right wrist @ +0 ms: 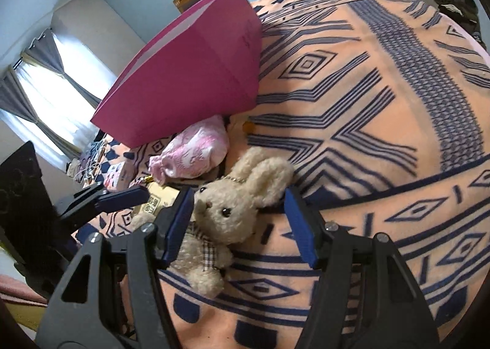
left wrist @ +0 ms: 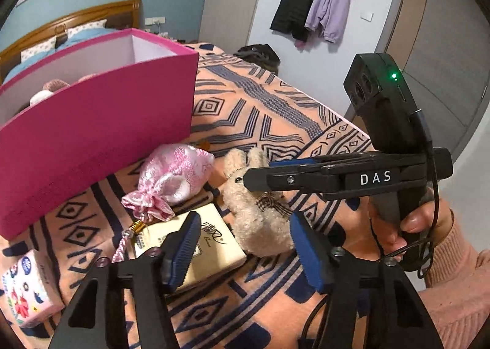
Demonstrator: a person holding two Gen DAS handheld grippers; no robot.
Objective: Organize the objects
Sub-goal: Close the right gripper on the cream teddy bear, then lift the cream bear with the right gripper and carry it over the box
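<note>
1. Our right tongs point(right wrist: 239, 223) are spread wide, and the bunny point(right wrist: 226, 214) lies between the two blue pads.
2. The left pad point(right wrist: 179, 223) of these tongs touches the bunny's cheek. The right pad point(right wrist: 300, 226) sits just beside one ear, and we cannot tell if it touches.
3. Nothing is pinched by the right tongs. The bunny lies flat on the blanket point(right wrist: 367, 104).
4. Our left tongs point(left wrist: 245, 254) are spread wide too, with nothing between the pads.
5. Just ahead of the left tongs we see the bunny point(left wrist: 260, 220) again, close to their right pad point(left wrist: 309, 254).
6. In this view the right tongs point(left wrist: 254, 177) come in from the right side, and their tips are at the bunny's head.
7. A tan card box point(left wrist: 211, 245) lies under and ahead of the left pad point(left wrist: 180, 254) of the left tongs. It touches the bunny's side.
8. A shiny pink pouch point(left wrist: 174, 177) sits past the card box, farther from the left tongs.
9. The big pink box point(left wrist: 101, 134) stands behind the pouch, ahead and to the left of both tongs. A soft pink toy point(left wrist: 52, 88) peeks out inside it.
10. A small flower box point(left wrist: 27, 290) sits far left of the left tongs, near their base.
</note>
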